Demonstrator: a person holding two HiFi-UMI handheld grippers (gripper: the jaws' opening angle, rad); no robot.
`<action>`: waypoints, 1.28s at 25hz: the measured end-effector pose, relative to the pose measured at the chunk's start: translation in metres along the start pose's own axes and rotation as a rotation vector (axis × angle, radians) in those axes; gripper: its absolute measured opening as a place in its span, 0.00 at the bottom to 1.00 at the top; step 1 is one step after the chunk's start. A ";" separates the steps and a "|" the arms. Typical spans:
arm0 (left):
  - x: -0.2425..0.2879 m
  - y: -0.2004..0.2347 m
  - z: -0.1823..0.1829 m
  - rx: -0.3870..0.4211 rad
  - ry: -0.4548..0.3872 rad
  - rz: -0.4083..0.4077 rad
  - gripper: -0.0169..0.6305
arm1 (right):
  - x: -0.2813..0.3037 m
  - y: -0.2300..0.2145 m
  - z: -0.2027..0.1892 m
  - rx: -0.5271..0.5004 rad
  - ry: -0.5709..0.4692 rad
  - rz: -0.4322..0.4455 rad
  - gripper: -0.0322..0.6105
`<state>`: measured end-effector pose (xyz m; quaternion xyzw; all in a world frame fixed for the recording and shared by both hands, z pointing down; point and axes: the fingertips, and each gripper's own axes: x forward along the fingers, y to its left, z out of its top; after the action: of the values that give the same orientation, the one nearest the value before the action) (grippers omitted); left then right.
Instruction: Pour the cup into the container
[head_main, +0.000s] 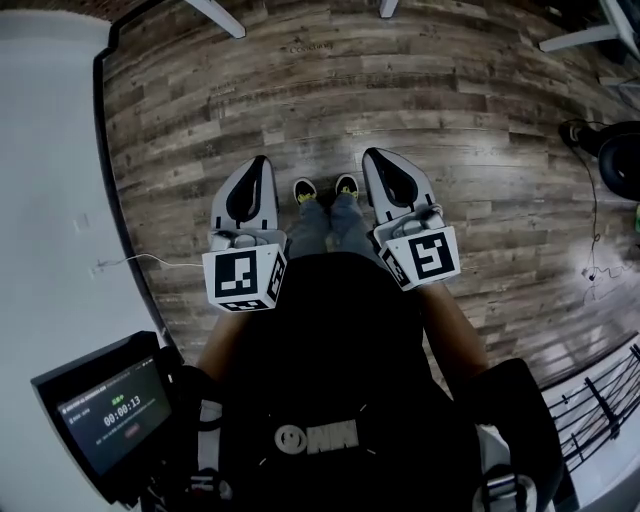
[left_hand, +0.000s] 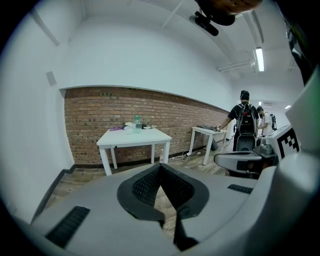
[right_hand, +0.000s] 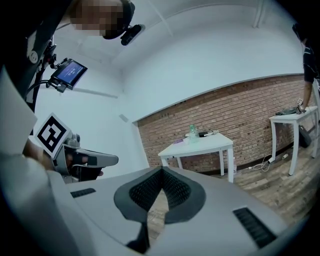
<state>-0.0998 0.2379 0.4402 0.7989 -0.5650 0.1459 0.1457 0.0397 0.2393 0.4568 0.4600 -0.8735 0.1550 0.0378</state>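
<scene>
Grey and two-jawed with black ribbed pads, the left gripper (head_main: 256, 165) is held closed with nothing between its jaws, pointing slightly down over the brown wood-plank floor (head_main: 470, 120). To its left runs a plain white wall (head_main: 50, 150) edged by a dark skirting board (head_main: 108, 180), near it but apart. Well ahead of it, across bare planks, a white square-topped table (left_hand: 134, 137) stands against a red brick wall (left_hand: 90, 115). On the tabletop sits a cluster of small things (left_hand: 131, 128), among them a clear bottle with a green top (left_hand: 137, 121); they are too small to tell cup from container. Further right, with a gap of floor between, stands a second white table (left_hand: 205, 131), and a person with a black backpack (left_hand: 245, 120) is at it. Just beside the left gripper on its right, the right gripper (head_main: 375, 160) of the same grey make is also closed and empty.
</scene>
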 end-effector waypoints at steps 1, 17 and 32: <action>0.002 0.004 0.001 -0.007 -0.001 0.009 0.03 | 0.004 0.000 0.001 0.001 0.003 0.004 0.05; 0.082 0.120 0.040 -0.074 -0.062 -0.030 0.03 | 0.151 -0.004 0.024 0.049 0.065 -0.047 0.05; 0.164 0.108 0.087 0.003 -0.048 -0.053 0.03 | 0.203 -0.049 0.056 0.000 0.045 0.019 0.05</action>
<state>-0.1438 0.0280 0.4331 0.8170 -0.5469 0.1234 0.1346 -0.0328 0.0359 0.4574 0.4480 -0.8768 0.1657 0.0558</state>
